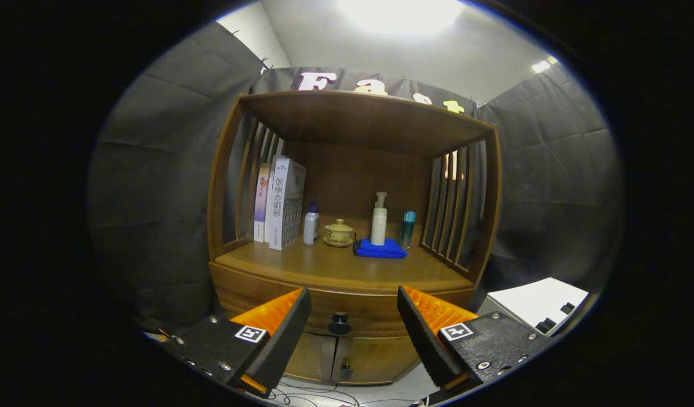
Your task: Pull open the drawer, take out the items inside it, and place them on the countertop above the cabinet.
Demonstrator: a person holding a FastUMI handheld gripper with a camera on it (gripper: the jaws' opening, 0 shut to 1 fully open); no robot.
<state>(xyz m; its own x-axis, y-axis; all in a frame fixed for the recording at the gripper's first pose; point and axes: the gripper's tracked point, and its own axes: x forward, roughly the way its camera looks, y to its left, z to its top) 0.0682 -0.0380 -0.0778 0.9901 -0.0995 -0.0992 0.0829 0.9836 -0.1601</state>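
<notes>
The gripper (354, 308) has its fingers spread wide, pinching nothing. The drawer (347, 316) is closed; its dark knob (339, 323) sits between the fingers, just beyond their tips. Above it the bench (335, 268) has bare wood along its front edge. Farther back stand books (282, 203) with writing too small to make out, bottles (379, 217), a lidded cup (338, 232) and a blue cloth (380, 249).

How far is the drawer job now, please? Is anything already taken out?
Nothing looks done: the drawer is closed. In hand: the gripper is open, its fingers either side of the drawer knob, apart from it. Left: pull the drawer open, take out the items, place them on the countertop.
</notes>
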